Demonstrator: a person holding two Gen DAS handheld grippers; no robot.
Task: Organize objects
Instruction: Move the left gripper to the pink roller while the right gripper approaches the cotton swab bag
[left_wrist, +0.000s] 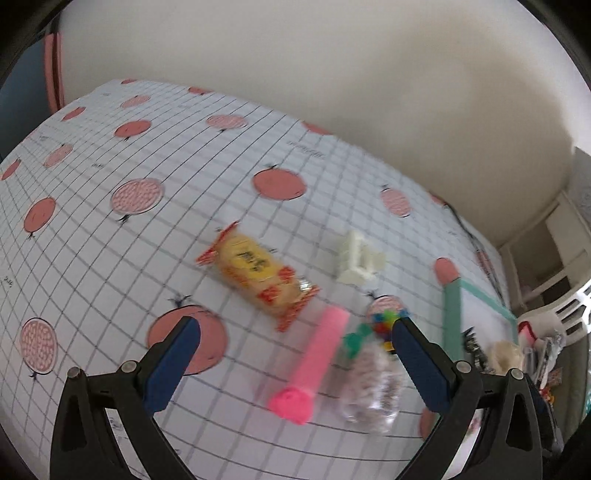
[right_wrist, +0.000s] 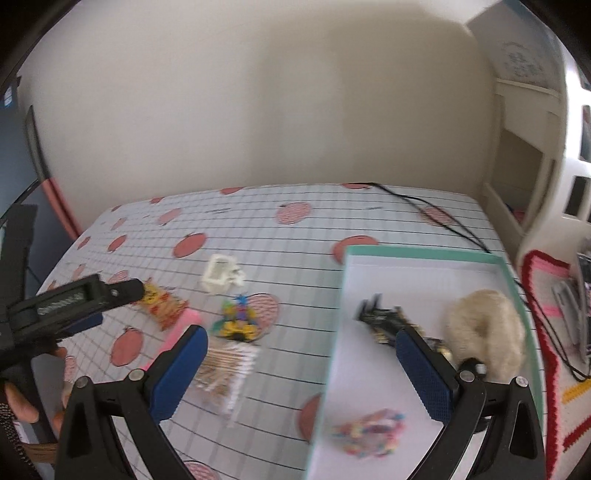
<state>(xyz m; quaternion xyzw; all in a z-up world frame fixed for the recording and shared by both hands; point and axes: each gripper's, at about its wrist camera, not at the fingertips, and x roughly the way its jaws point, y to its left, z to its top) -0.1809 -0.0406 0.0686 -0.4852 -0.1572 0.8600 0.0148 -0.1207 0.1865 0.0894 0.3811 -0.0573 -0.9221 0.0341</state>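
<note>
While both hand-held grippers (left_wrist: 295, 332) (right_wrist: 301, 343) gape wide, a pink tube (left_wrist: 314, 365) lies blurred on the tablecloth (left_wrist: 110, 258).

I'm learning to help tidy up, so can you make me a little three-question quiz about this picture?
1. True or false: the fluffy cream hair tie lies inside the green-rimmed box.
2. Which lies nearest the pink tube? A) white hair claw B) clear bag of cotton swabs C) black cable
3. Fill in: both the left gripper and the right gripper have their fingers ____.

Key: 1 true; 2 B; 3 open.
</note>
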